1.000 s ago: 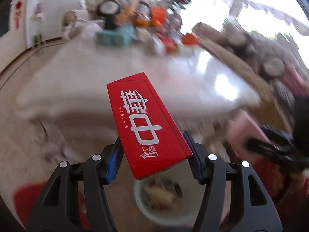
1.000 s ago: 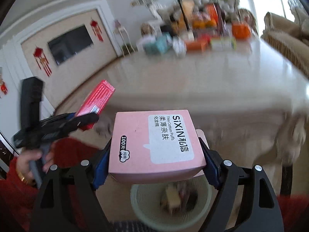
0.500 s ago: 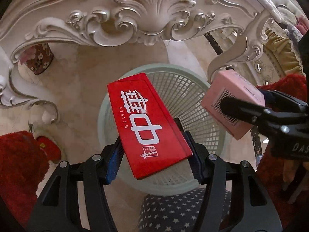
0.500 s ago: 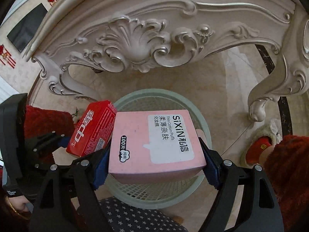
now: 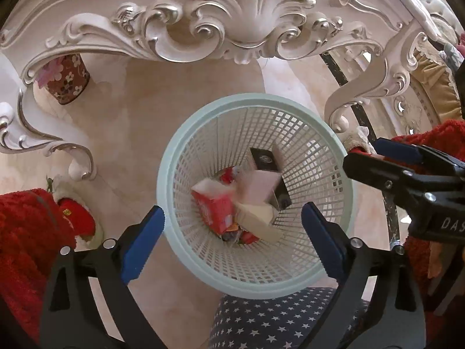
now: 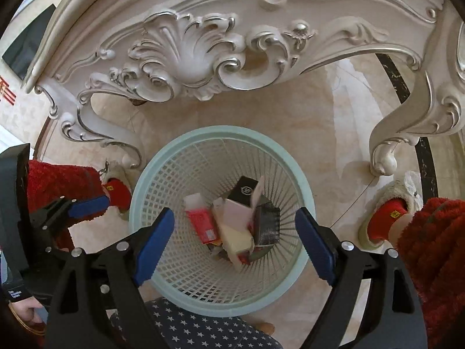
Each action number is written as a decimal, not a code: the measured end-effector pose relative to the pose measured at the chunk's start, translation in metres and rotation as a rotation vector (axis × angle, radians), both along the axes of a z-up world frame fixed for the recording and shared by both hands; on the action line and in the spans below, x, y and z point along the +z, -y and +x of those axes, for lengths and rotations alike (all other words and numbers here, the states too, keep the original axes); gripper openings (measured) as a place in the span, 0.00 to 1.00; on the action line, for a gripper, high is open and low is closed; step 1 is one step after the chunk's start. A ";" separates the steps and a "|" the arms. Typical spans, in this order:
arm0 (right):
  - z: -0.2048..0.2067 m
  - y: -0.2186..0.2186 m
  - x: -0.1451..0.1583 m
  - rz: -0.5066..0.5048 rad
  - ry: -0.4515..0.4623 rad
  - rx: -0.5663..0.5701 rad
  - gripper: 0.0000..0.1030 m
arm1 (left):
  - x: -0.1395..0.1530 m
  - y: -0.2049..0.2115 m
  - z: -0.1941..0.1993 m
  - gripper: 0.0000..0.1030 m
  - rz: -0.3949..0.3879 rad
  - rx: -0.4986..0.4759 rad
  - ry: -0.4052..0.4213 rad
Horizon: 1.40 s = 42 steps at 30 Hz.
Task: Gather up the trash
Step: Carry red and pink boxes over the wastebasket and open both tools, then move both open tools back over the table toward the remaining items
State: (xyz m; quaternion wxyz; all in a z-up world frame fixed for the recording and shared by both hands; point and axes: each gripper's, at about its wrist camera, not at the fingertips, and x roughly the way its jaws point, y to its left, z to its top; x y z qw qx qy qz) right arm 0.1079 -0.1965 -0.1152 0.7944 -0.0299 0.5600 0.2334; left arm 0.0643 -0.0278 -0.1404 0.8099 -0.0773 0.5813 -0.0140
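Two grippers hang over the trash basket [image 5: 171, 157], both w/ nothing between the pads. Left gripper [image 5: 232, 232] & right gripper [image 6: 234, 242] are both opening up wide. Red box [image 5: 216, 208] & pink box [image 6: 237, 215] lie inside the basket on other trash, under the carved worktop [image 6: 203, 58].
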 end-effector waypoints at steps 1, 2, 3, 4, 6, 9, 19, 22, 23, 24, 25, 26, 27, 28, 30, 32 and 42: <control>0.001 -0.001 0.000 0.000 0.000 0.000 0.79 | 0.000 -0.001 -0.001 0.90 -0.001 0.000 -0.002; 0.001 0.000 0.000 0.001 -0.002 -0.001 0.79 | 0.000 -0.001 -0.001 0.90 0.000 0.002 -0.002; 0.001 -0.001 -0.001 0.001 -0.003 -0.002 0.79 | 0.000 -0.002 -0.001 0.90 0.000 0.004 -0.002; 0.001 -0.001 0.000 0.002 -0.001 -0.002 0.79 | 0.000 -0.003 -0.001 0.90 -0.001 0.004 -0.001; 0.000 0.000 0.000 0.004 0.002 0.001 0.79 | 0.001 -0.004 -0.002 0.90 -0.003 0.007 0.004; -0.001 -0.001 0.003 0.010 0.019 0.007 0.79 | 0.004 -0.005 -0.003 0.90 -0.004 0.013 0.015; -0.014 0.011 0.037 0.113 0.151 -0.008 0.79 | 0.041 -0.014 -0.019 0.90 -0.024 0.026 0.165; -0.022 0.020 0.067 0.213 0.229 -0.011 0.79 | 0.063 -0.022 -0.028 0.90 -0.057 0.041 0.234; -0.025 0.024 0.080 0.253 0.255 -0.007 0.79 | 0.071 -0.026 -0.031 0.90 -0.065 0.046 0.253; -0.025 0.025 0.089 0.269 0.272 -0.007 0.79 | 0.081 -0.031 -0.034 0.90 -0.074 0.054 0.277; -0.024 0.027 0.097 0.273 0.288 -0.008 0.79 | 0.089 -0.035 -0.035 0.90 -0.070 0.062 0.293; -0.022 0.028 0.105 0.274 0.303 -0.007 0.79 | 0.094 -0.039 -0.035 0.90 -0.063 0.070 0.302; -0.019 0.029 0.113 0.271 0.320 -0.009 0.79 | 0.106 -0.047 -0.034 0.90 -0.052 0.092 0.323; -0.016 0.030 0.120 0.267 0.332 -0.020 0.79 | 0.113 -0.054 -0.032 0.90 -0.052 0.108 0.335; -0.007 0.035 0.131 0.282 0.343 -0.043 0.79 | 0.130 -0.072 -0.026 0.90 -0.069 0.156 0.357; 0.004 0.039 0.140 0.285 0.352 -0.069 0.80 | 0.151 -0.097 -0.013 0.90 -0.106 0.232 0.373; 0.077 0.031 0.181 0.231 0.436 -0.127 0.80 | 0.229 -0.168 0.105 0.90 -0.032 0.367 0.474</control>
